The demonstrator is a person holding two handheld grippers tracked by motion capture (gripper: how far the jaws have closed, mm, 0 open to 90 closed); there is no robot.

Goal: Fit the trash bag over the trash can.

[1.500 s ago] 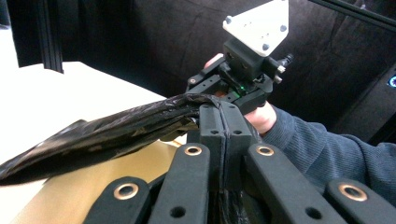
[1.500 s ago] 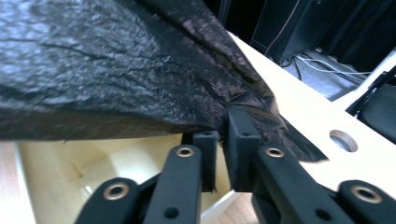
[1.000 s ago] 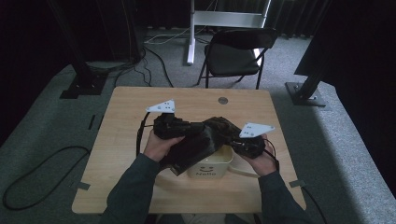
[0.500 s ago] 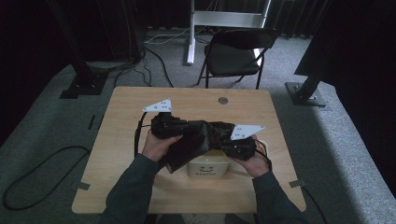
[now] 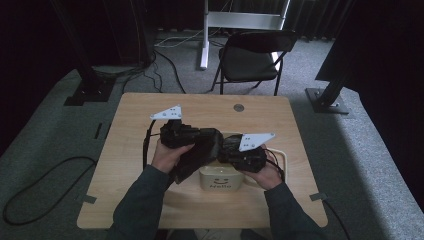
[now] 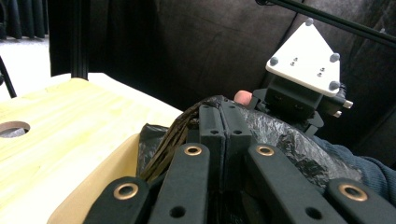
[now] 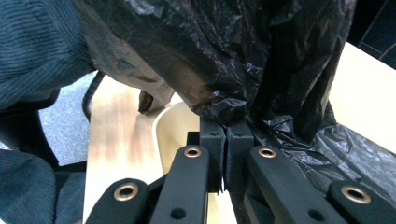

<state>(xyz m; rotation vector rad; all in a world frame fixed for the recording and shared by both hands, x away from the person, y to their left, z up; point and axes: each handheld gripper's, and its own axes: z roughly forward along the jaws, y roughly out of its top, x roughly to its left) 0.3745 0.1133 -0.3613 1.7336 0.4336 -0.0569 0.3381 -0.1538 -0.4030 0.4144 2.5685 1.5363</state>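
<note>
A small cream bin (image 5: 220, 181) with a face and "Hello" on its front stands on the wooden table (image 5: 130, 200). A black plastic bag (image 5: 199, 155) is bunched over its top. My left gripper (image 5: 212, 142) comes from the left and my right gripper (image 5: 226, 149) from the right; they meet over the bin. In the left gripper view the left gripper (image 6: 219, 111) is shut on a fold of the bag (image 6: 289, 140), with the bin rim (image 6: 107, 172) below. The right gripper (image 7: 226, 129) is shut on the bag's edge (image 7: 233, 56), above the bin rim (image 7: 173, 126).
A black folding chair (image 5: 250, 60) stands beyond the table's far edge. A round cable hole (image 5: 239, 107) sits near the far side of the table. Dark stand bases (image 5: 327, 100) flank the table on the carpet, and a cable (image 5: 45, 190) loops at the left.
My right gripper has moved left toward the left one, bringing the bag together over the bin. The left gripper has shifted slightly.
</note>
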